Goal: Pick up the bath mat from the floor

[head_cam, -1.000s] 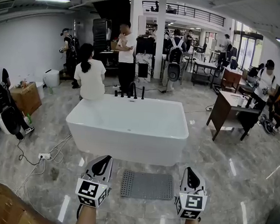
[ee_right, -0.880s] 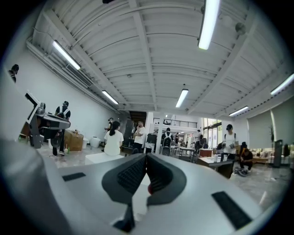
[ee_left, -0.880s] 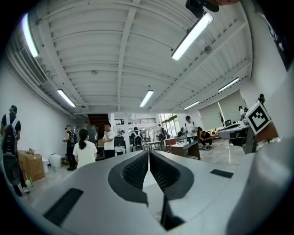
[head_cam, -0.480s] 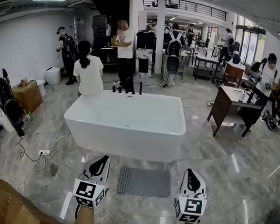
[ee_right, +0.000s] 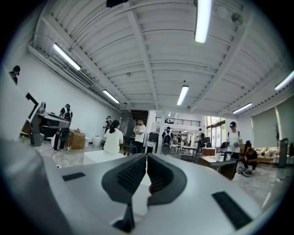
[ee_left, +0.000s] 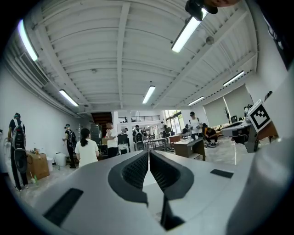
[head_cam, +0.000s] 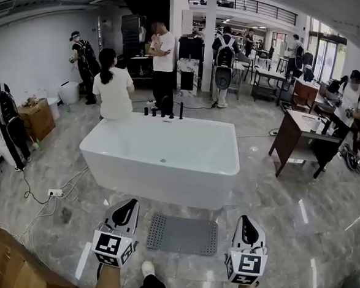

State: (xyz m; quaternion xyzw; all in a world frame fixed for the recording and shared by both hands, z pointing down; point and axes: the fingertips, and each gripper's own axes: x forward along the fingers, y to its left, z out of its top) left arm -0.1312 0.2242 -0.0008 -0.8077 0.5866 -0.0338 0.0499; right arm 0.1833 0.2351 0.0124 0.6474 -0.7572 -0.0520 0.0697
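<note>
Both the left claw (head_cam: 128,204) and the right claw (head_cam: 246,220) are closed, empty, flanking the bath mat (head_cam: 183,234).

The bath mat (head_cam: 182,234) is mid-grey with a regular grid of small dark dots. It lies at 6 o'clock of the bathtub (head_cam: 160,163), which is plain white. The floor (head_cam: 296,234) is light grey with pale marble veining and glossy white reflections. The left hand-held gripper (head_cam: 129,206) and the right hand-held gripper (head_cam: 244,220) have light grey bodies, black ribbed pads (ee_left: 135,170) and cubes printed with black-and-white square markers. The desk (head_cam: 294,133) at 2 o'clock is dark brown.
</note>
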